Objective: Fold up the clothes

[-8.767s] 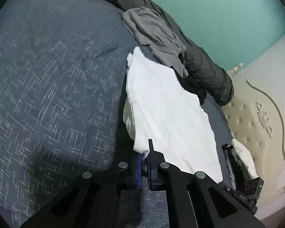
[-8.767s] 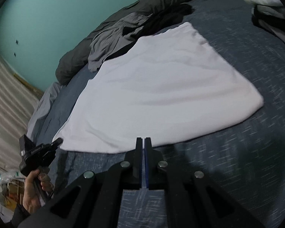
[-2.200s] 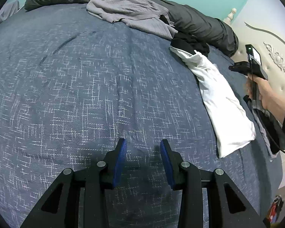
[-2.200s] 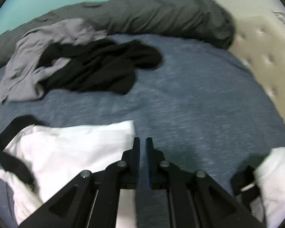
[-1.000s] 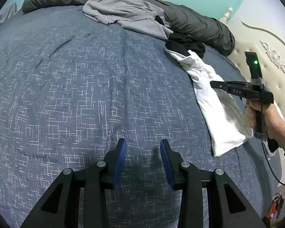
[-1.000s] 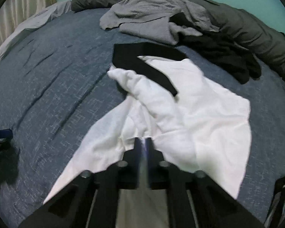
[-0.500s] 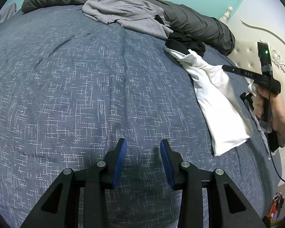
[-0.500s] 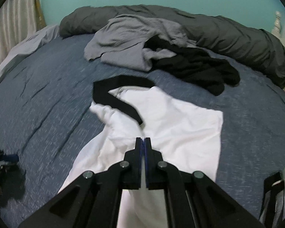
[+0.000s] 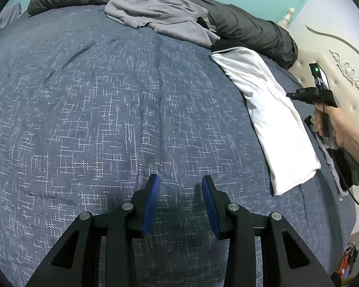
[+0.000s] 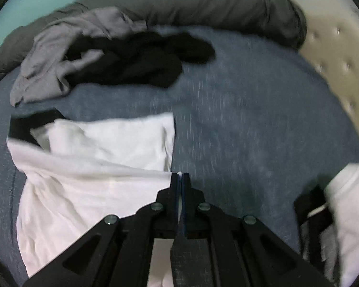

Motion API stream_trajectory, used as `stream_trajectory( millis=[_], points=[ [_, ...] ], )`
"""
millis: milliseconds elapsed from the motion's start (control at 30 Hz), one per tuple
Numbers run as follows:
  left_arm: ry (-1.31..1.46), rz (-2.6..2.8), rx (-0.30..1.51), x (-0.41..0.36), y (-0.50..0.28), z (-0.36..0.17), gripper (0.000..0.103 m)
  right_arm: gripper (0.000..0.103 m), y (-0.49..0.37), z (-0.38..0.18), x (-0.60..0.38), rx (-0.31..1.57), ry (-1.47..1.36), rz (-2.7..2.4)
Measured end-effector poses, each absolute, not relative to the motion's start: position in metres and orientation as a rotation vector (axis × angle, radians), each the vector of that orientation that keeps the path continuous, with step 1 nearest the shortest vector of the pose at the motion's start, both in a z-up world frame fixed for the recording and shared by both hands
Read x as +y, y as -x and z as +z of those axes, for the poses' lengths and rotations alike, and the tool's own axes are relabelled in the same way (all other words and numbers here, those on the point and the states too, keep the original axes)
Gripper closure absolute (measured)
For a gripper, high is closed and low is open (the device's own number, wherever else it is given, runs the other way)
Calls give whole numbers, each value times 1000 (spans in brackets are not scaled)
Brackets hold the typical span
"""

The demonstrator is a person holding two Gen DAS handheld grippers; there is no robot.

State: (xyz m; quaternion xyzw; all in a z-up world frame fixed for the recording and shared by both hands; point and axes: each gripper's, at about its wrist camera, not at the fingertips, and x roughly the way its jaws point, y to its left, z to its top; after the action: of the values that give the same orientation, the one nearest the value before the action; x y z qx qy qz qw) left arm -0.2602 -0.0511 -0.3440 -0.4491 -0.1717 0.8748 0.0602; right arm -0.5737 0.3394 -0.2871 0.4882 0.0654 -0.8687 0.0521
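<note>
The right claw (image 10: 180, 179) is seen pressed together on an edge of the white garment (image 10: 88, 181), which is draped over the blue bed cover (image 10: 251, 119). A black collar band (image 10: 33, 122) is noted at its far left. Black clothes (image 10: 141, 62) and grey clothes (image 10: 50, 59) are heaped beyond. The frame is blurred.

The bedspread (image 9: 112, 110) is matt woven cloth, dark blue flecked with white threads. The white garment (image 9: 275, 110) looks soft, smooth cotton-like cloth with a black band. The gripper fingers (image 9: 148, 205) are matt black plastic with blue pads and shiny metal screws. The headboard (image 9: 344, 55) is cream, tufted, faintly glossy.
</note>
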Motion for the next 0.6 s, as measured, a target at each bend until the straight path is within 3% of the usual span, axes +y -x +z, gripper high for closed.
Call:
stream_trajectory(
  millis=[233, 333, 433, 600],
  points=[
    [1358, 2650, -520, -48, 260, -344, 63, 99, 567, -274, 315, 212, -1390, -2615],
    [1356, 2648, -516, -47, 260, -344, 63, 91, 564, -267, 289, 242, -1323, -2534],
    [1356, 2646, -518, -47, 261, -345, 63, 76, 560, -260, 263, 269, -1257, -2452],
    [1353, 2647, -528, -50, 261, -345, 63, 74, 557, -255, 222, 316, -1185, -2343]
  ],
)
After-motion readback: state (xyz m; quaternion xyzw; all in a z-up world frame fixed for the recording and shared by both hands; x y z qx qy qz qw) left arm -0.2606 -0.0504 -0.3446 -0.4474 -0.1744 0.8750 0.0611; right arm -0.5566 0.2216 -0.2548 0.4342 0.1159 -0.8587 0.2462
